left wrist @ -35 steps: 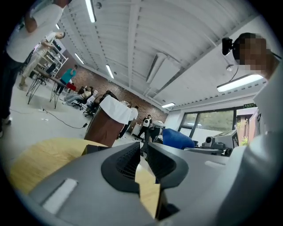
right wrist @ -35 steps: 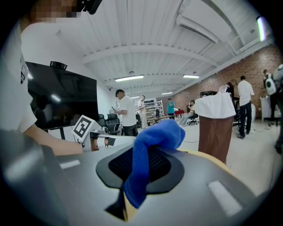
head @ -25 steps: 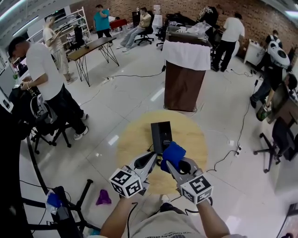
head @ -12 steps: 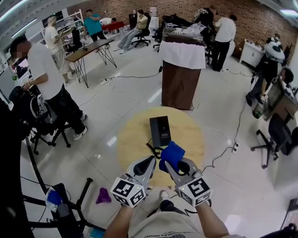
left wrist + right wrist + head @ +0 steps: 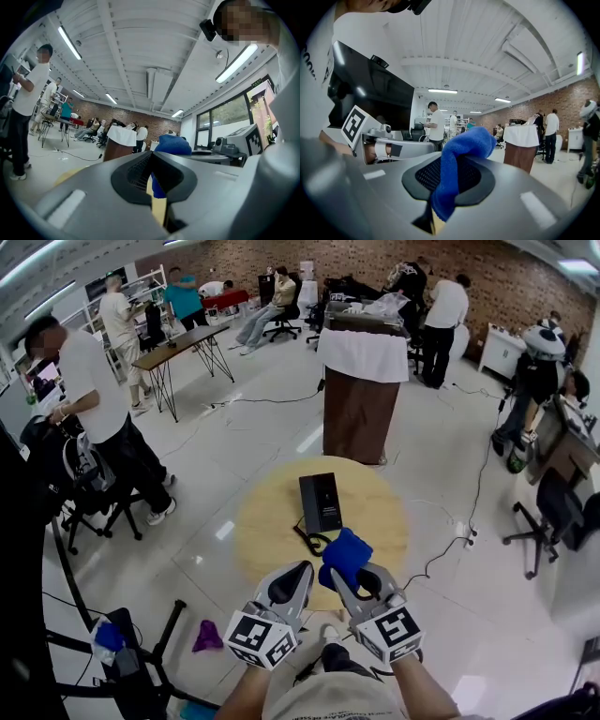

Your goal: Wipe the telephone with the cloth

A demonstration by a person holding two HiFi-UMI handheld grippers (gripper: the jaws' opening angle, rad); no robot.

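Note:
A black telephone [image 5: 321,502] lies flat on the round wooden table [image 5: 375,521], with a dark cord [image 5: 309,542] curling off its near end. My right gripper [image 5: 343,570] is shut on a blue cloth [image 5: 347,554], held above the table's near edge, short of the phone. That cloth [image 5: 459,164] bulges up from between the right jaws in the right gripper view. To its left my left gripper [image 5: 298,575] is shut with nothing in it. In the left gripper view its jaws [image 5: 151,180] meet, and the cloth [image 5: 172,144] shows beyond them.
A brown lectern with a white cover [image 5: 365,390] stands beyond the table. People stand and sit around the room, one close at the left [image 5: 89,399]. A purple thing [image 5: 208,636] lies on the floor at lower left, and cables [image 5: 450,554] trail right of the table.
Both grippers have drawn back toward me and away from the phone, the cloth still in the right one. The left gripper no longer reaches over the table's near edge.

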